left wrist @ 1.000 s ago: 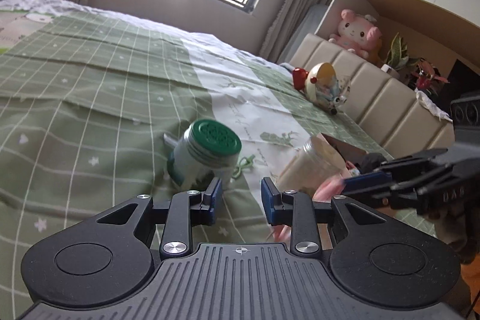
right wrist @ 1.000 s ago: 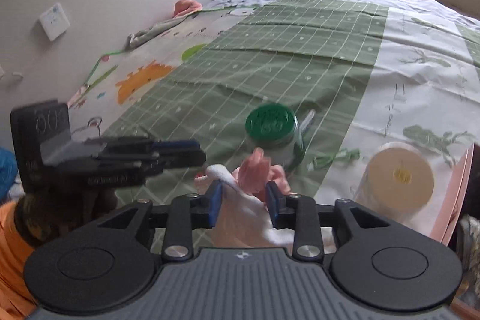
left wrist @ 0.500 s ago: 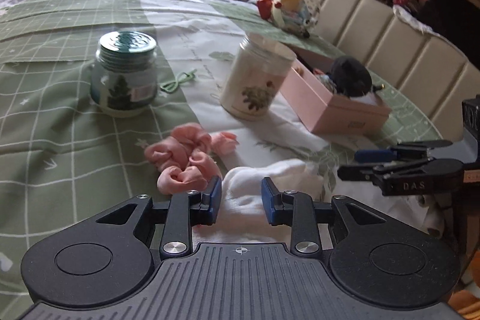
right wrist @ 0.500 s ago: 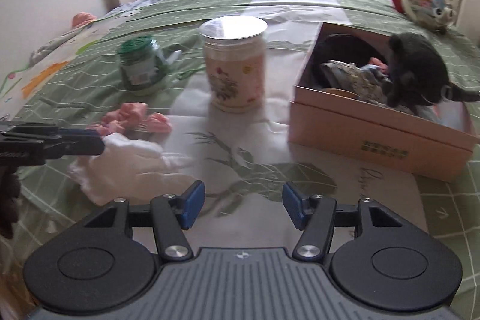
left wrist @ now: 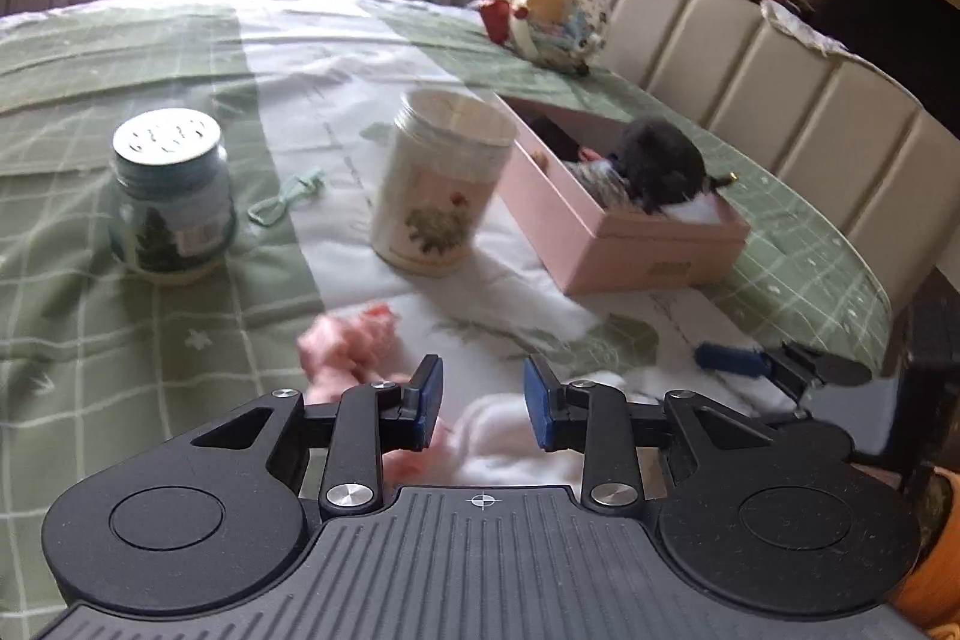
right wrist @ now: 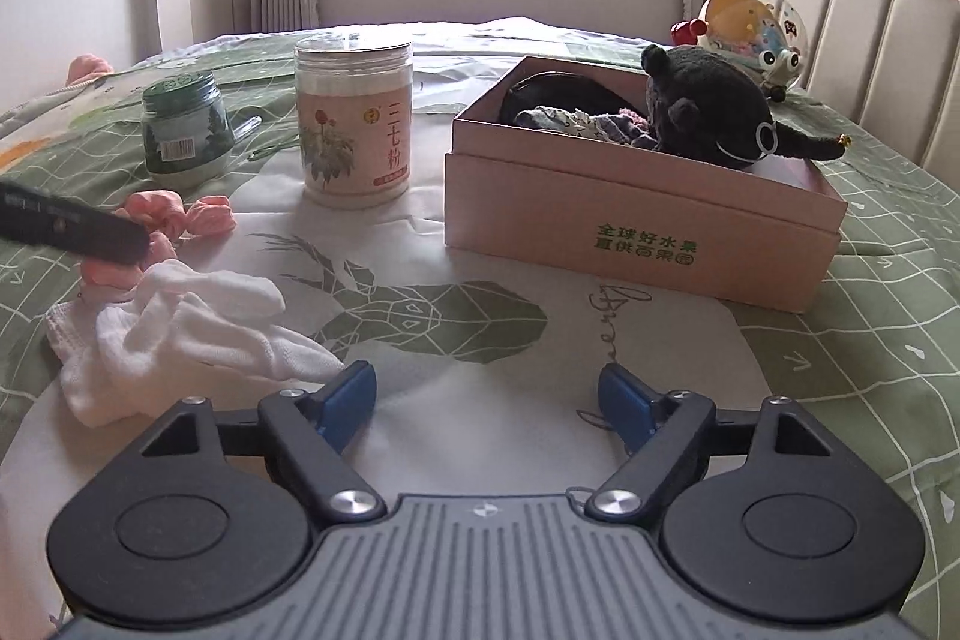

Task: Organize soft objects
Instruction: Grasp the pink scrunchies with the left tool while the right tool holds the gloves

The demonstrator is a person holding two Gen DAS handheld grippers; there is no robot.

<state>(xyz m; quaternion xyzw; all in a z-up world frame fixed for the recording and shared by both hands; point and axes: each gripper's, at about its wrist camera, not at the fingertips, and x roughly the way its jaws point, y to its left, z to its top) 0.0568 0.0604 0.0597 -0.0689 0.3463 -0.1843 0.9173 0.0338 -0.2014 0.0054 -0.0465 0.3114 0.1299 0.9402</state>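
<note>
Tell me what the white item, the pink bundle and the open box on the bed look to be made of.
White item: soft cotton-like knit, matte; it lies crumpled with limp, finger-like folds.
Pink bundle: thin soft fabric, matte; bunched into rounded ruffles, exact cloth unclear.
Open box: stiff cardboard, smooth pale pink finish; straight walls, sharp corners, green print on its side.
</note>
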